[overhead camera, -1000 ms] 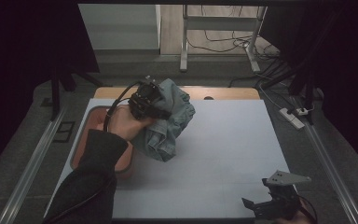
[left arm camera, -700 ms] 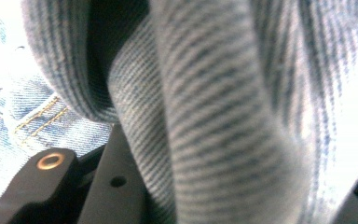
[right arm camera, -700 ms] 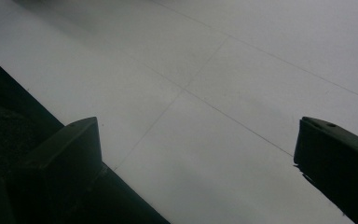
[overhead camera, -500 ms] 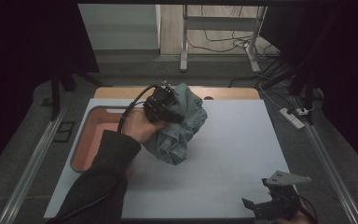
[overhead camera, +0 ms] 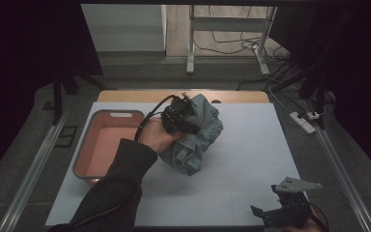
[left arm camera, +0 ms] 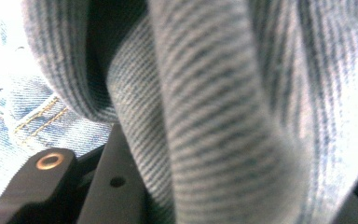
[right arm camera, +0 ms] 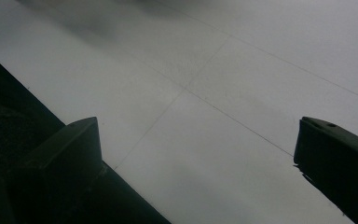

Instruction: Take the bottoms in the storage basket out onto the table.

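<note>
A: High view. What is the load, and where is it?

B: A bunched denim garment (overhead camera: pixel 198 137), pale blue, held over the white table (overhead camera: pixel 251 159) just right of the salmon-coloured tub (overhead camera: pixel 84 159). The left gripper (overhead camera: pixel 186 116) is buried in its upper folds; a lobe hangs down below the hand. The right gripper (overhead camera: pixel 282 212) sits well apart at the near right edge of the table.

A: Handling judgement?

B: Soft, limp, moderately heavy for cloth. It likely sags and shifts rather than slipping. Take hold at a thick fold or a seam.

A: Left gripper view?

B: Twill weave with fine diagonal ribbing, rolled into thick folds (left arm camera: pixel 223 116). Tan double stitching (left arm camera: pixel 37 116) runs along a seam at left. Cloth passes between the black jaws, so they are clamped on the garment.

A: Right gripper view?

B: Jaws spread wide with nothing between them. Smooth matte tabletop (right arm camera: pixel 223 79) beneath, crossed by thin ruled lines.
</note>
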`<state>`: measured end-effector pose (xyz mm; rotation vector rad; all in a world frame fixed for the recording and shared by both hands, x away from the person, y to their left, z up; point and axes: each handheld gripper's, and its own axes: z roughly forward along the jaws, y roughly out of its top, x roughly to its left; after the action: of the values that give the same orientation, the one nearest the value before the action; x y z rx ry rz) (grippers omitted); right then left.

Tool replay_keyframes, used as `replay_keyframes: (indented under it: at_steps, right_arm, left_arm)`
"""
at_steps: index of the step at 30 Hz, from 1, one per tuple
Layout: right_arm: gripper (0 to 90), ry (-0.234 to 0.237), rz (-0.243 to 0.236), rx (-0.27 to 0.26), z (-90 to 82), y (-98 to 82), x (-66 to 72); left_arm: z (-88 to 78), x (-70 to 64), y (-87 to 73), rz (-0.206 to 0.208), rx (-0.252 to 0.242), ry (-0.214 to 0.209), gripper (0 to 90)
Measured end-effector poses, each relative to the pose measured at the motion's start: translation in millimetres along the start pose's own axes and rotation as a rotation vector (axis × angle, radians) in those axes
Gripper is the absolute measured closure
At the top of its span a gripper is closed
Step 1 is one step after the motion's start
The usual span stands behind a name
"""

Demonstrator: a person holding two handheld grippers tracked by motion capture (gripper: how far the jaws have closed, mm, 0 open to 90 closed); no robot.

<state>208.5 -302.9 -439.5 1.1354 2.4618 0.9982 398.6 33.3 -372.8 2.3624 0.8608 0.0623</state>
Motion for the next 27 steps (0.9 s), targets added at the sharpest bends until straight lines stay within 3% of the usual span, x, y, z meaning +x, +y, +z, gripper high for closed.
replay_keyframes:
  at_steps: [6,27]
  right_arm:
    - [0.7,0.001,-0.001,0.0,0.0,-0.1,-0.1]
    - [0.7,0.002,-0.004,0.0,0.0,-0.2,-0.1]
  left_arm:
    - [13.9,-4.4,-0.9,0.021,0.023,0.014,67.9]
    - [71.4,-2.8,-17.6,0.015,0.07,0.028,66.7]
